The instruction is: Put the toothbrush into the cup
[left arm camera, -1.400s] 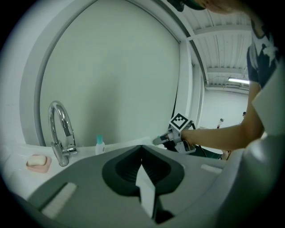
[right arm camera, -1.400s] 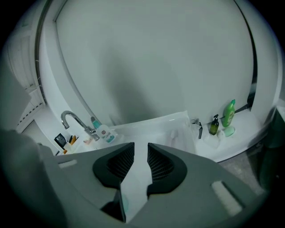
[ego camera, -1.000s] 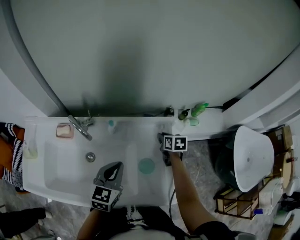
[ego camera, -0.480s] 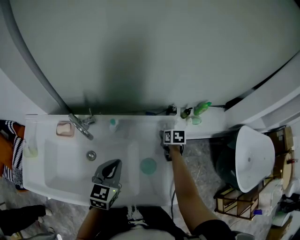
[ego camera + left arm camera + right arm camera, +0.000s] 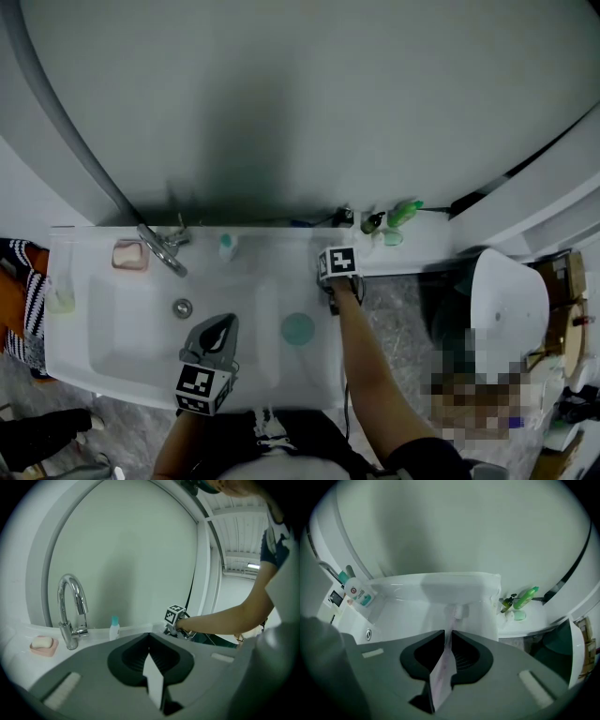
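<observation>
right gripper view — the jaws of your right gripper (image 5: 449, 633) have just been closing and pinch the toothbrush (image 5: 453, 614) handle, lying on the sink (image 5: 440, 585) ledge. firm the grip before lifting. left gripper (image 5: 150, 637) — pressed together, empty.

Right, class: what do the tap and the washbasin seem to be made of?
The tap looks like chrome-plated metal: mirror-bright, with reflections along its curved spout. The washbasin looks like glazed ceramic or moulded resin: white, glossy, soft highlights; the look cannot settle which.
</observation>
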The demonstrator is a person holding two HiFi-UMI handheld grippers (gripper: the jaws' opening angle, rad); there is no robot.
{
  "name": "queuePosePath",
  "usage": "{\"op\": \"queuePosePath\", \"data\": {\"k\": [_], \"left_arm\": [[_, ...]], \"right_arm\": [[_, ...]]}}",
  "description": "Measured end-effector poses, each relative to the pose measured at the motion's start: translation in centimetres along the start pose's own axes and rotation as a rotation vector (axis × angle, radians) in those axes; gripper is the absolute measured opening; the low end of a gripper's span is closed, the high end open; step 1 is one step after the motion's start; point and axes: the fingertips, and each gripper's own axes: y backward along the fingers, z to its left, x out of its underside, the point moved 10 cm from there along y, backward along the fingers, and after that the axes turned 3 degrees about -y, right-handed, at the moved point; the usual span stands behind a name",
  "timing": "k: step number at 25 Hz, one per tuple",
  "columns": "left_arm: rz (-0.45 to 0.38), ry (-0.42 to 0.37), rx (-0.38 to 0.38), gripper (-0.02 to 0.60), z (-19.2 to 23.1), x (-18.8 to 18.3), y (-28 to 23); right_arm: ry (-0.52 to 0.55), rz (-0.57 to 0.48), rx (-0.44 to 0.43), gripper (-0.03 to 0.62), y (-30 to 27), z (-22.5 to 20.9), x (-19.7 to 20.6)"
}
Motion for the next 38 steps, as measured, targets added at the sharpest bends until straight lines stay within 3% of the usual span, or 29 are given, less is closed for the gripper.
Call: {"op": "queuePosePath", "data": {"k": [6, 14, 23, 33, 38], "left_arm": [[-0.003, -0.005, 0.007, 0.000, -0.1, -0.3, 0.0], [-0.014, -0.023, 0.024, 0.000, -0.6, -0.4, 0.5], [-0.037, -0.050, 0.050, 0.000, -2.4, -0.8, 2.2], [-0.091, -0.039, 0.048, 0.000, -3.3, -1.4, 4.3], [-0.109, -0.045, 0.057, 0.000, -4.0, -1.6, 5.3]], "right_arm": [[-0.015, 0.010, -0.042, 0.026, 0.4, -0.4, 0.1], [-0.049, -0.110, -0.125, 0.026, 4.3, -0.4, 0.4], [-0.055, -0.318, -0.214, 0.026, 11.9, -0.1, 1.5], [-0.105, -0.524, -0.451, 0.026, 20.6, 2.0, 5.6], [-0.082, -0.629, -0.511, 0.026, 24.1, 3.2, 8.0]]}}
